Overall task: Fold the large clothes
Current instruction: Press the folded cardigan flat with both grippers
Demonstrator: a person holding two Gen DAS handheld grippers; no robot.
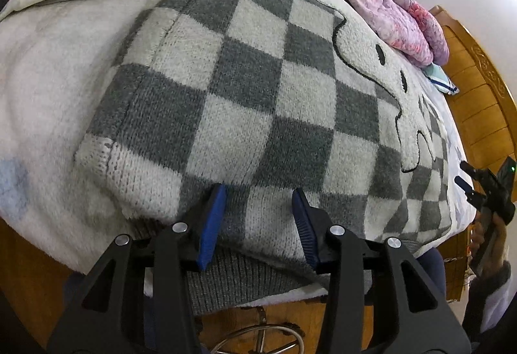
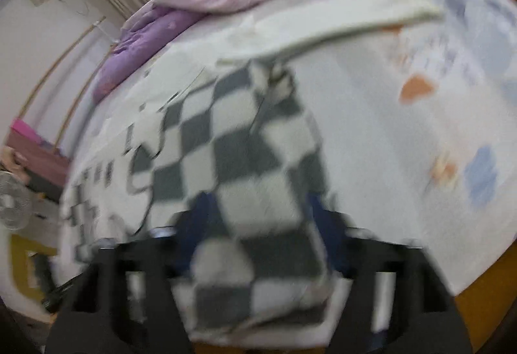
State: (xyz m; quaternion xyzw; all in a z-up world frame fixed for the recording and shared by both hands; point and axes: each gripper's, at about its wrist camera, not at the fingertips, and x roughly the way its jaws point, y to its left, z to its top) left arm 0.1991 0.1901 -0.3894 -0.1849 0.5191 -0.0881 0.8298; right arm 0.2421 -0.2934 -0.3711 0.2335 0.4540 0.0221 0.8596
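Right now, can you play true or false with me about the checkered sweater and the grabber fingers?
1. The sweater has grey and white squares. True.
2. The sweater hangs on a hanger. False: it lies spread out on the bed.
3. The left gripper has blue fingers. True.
4. The left gripper is squeezed shut. False: its fingers stand apart over the sweater's hem.
5. A purple and pink quilt sits piled on the bed. True.
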